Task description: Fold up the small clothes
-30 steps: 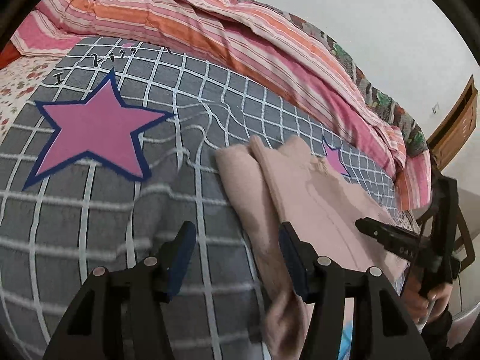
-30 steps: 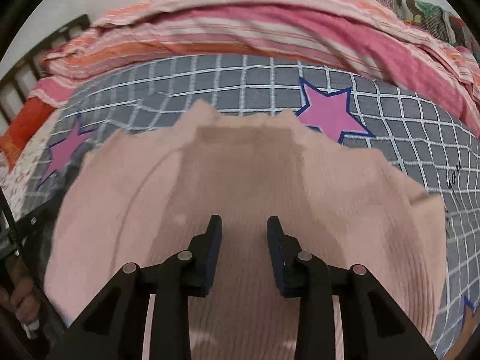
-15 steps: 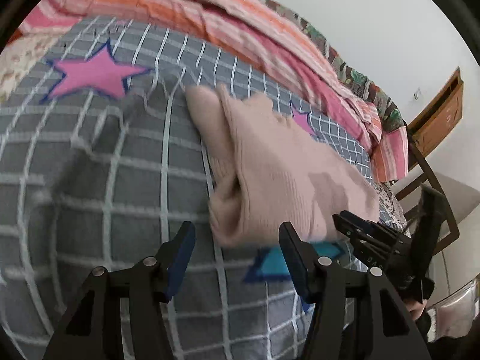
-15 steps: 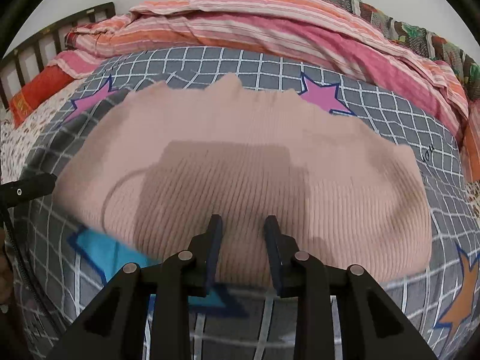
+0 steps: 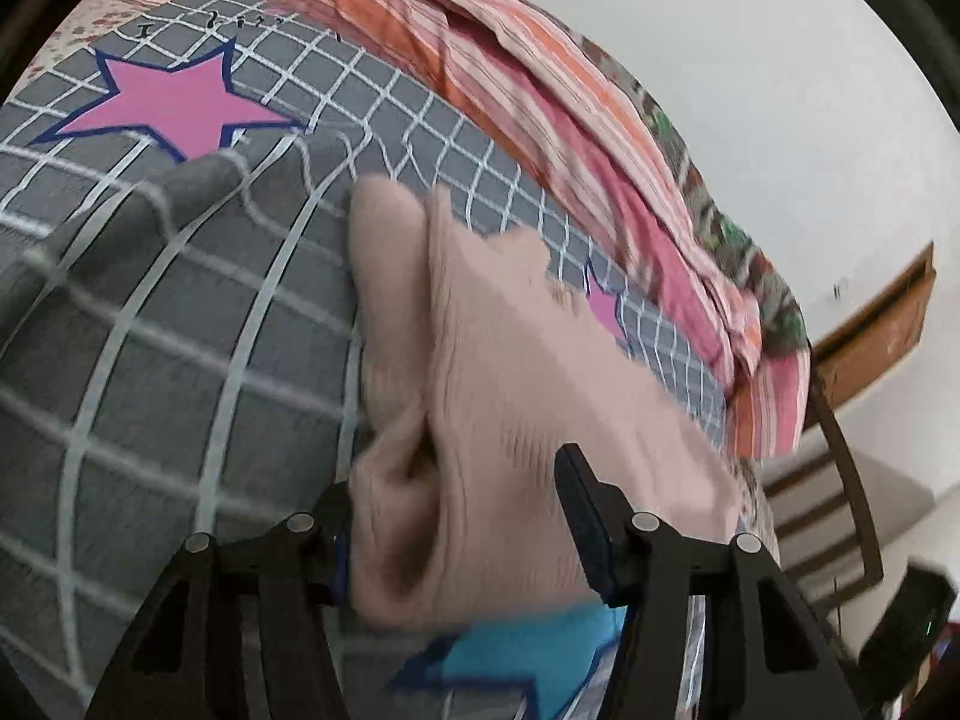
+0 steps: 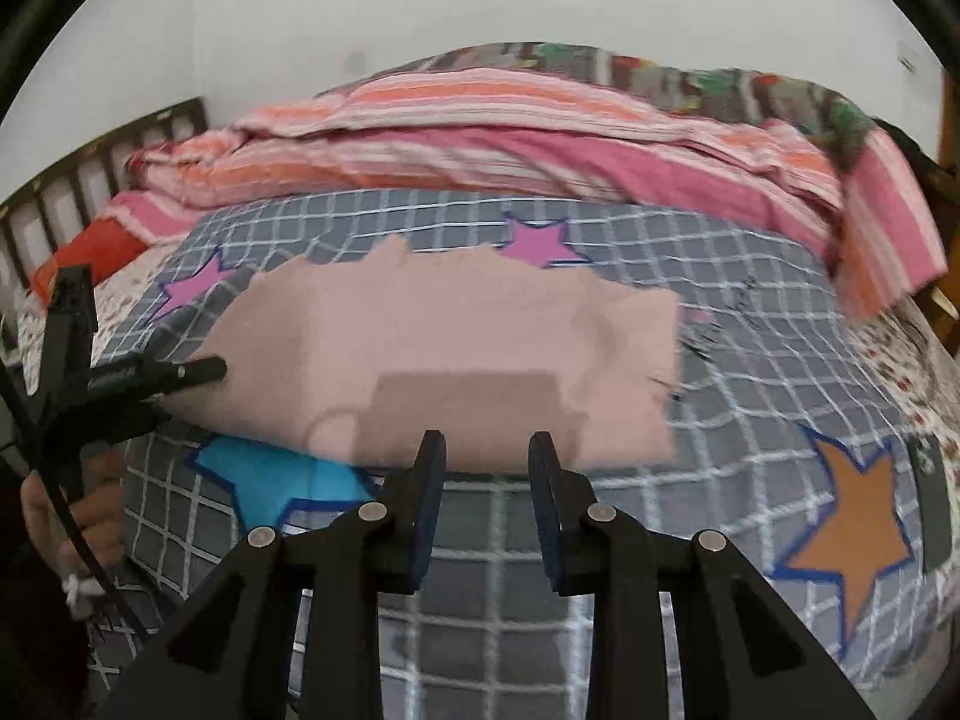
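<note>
A pale pink knit garment (image 6: 444, 354) lies folded into a wide rectangle on the grey checked bedspread (image 6: 720, 276). In the left wrist view its near left end (image 5: 480, 420) bulges between my left gripper's open jaws (image 5: 456, 510); the left finger is partly hidden behind the cloth. The left gripper also shows in the right wrist view (image 6: 180, 369), its tip at the garment's left edge. My right gripper (image 6: 486, 468) is open and empty, just short of the garment's near edge, over the bedspread.
A pink and orange striped quilt (image 6: 510, 138) is heaped along the far side of the bed. The bedspread has pink, blue (image 6: 270, 474) and orange (image 6: 852, 528) stars. A wooden bed rail (image 6: 90, 180) stands at the left, wooden furniture (image 5: 870, 330) to the right.
My right gripper has drawn back from over the garment to off its near edge. My left gripper has moved forward so the garment's left end sits between its jaws.
</note>
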Available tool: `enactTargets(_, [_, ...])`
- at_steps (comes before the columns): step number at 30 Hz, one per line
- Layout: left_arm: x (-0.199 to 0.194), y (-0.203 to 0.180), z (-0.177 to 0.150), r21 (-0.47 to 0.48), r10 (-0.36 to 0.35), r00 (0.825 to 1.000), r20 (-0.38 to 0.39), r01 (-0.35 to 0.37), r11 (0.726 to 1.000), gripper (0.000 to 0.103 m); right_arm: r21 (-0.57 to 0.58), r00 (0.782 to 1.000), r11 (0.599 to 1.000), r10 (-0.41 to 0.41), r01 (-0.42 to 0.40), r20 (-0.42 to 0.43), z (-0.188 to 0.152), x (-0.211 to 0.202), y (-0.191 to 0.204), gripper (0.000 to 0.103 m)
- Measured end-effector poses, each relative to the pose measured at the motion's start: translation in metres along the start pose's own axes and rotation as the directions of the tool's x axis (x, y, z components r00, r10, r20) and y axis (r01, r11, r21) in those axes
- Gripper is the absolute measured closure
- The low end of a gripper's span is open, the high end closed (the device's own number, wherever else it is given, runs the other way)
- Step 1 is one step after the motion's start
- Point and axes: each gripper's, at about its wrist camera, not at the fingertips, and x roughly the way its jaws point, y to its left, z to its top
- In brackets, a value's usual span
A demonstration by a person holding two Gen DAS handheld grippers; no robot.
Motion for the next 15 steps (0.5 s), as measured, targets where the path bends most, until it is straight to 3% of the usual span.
enactTargets(2, [0.007,-0.002,0.006,-0.022,0.006,1.000,0.012,-0.006,1.000,0.053,0.038,1.000,0.999,-0.008,0.008,-0.001,-0.004,-0.003,-0.012,0.075])
enactTargets(5, [0.013,-0.006,0.012,-0.058,0.042,0.998,0.045,-0.040,0.998,0.065,0.088,1.000,0.996,-0.021,0.023,-0.019,-0.010,0.001,-0.033,0.075])
enactTargets(7, [0.012,-0.009,0.016,-0.060,0.058,0.996,0.062,-0.054,0.997,0.078,0.118,0.999,0.992,-0.026,0.031,-0.039,-0.014,0.007,-0.045,0.075])
enactTargets(9, [0.009,-0.015,0.020,-0.046,0.069,0.995,0.071,-0.066,0.997,0.080,0.141,0.998,0.989,-0.025,0.032,-0.053,-0.017,0.012,-0.055,0.075])
enactTargets(15, [0.004,-0.074,0.031,0.144,0.201,0.973,0.112,-0.216,0.966,0.082,0.192,0.999,0.981,-0.010,0.017,-0.036,-0.013,0.024,-0.084,0.075])
